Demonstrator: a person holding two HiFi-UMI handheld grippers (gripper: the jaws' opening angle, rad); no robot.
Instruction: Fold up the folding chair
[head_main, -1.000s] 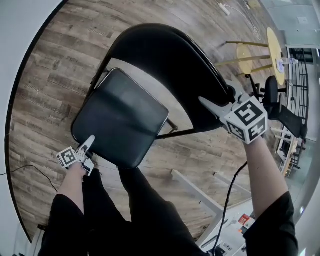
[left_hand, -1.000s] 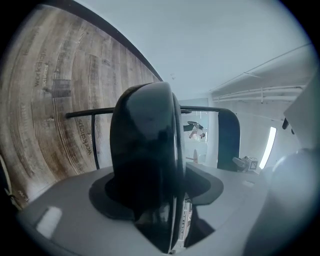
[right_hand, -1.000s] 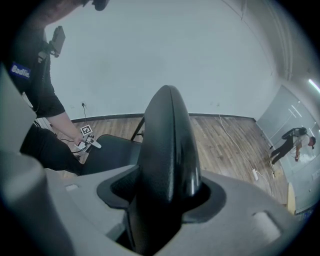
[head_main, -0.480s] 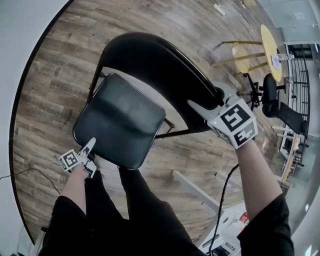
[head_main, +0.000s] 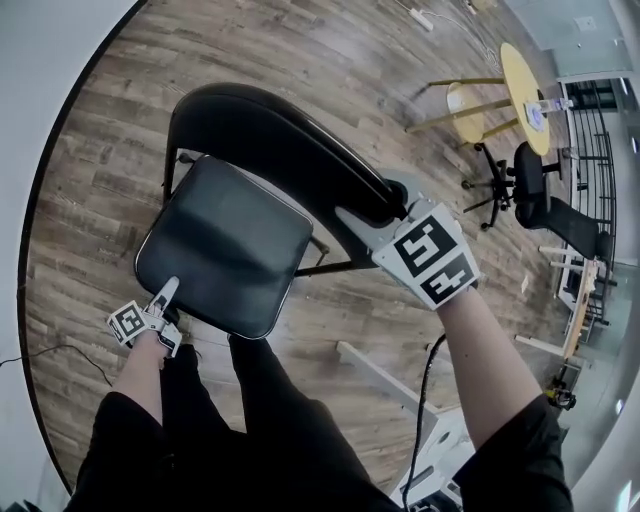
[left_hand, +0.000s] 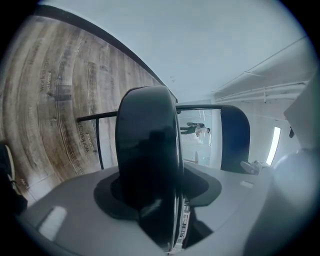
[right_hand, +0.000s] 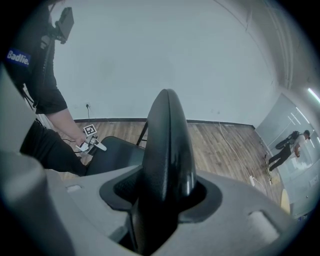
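Standing open on the plank floor (head_main: 100, 150): black folding chair (head_main: 240, 215), seat (head_main: 210, 255) down and roughly flat, curved backrest (head_main: 270, 135) rising behind the seat. Left gripper (head_main: 163, 293) is at the seat's near front edge, close to its left corner. In the left gripper view the padded seat edge with its metal rim fills the gap between the jaws, edge-on, with the pads pressed to both faces and the jaws partway apart. Right gripper (head_main: 372, 202) is at the backrest's right end, to the right of the seat. Its jaws are partway apart and closing, with the backrest's top edge wedged between them and contact on both sides. The person's dark-trousered legs (head_main: 260, 400) are just below the seat's near edge. A thin cable (head_main: 55, 348) lies on the floor left of the seat. Well beyond the seat, upper right: yellow round table (head_main: 525, 85), pale round stool (head_main: 462, 105), black office chair (head_main: 530, 185).
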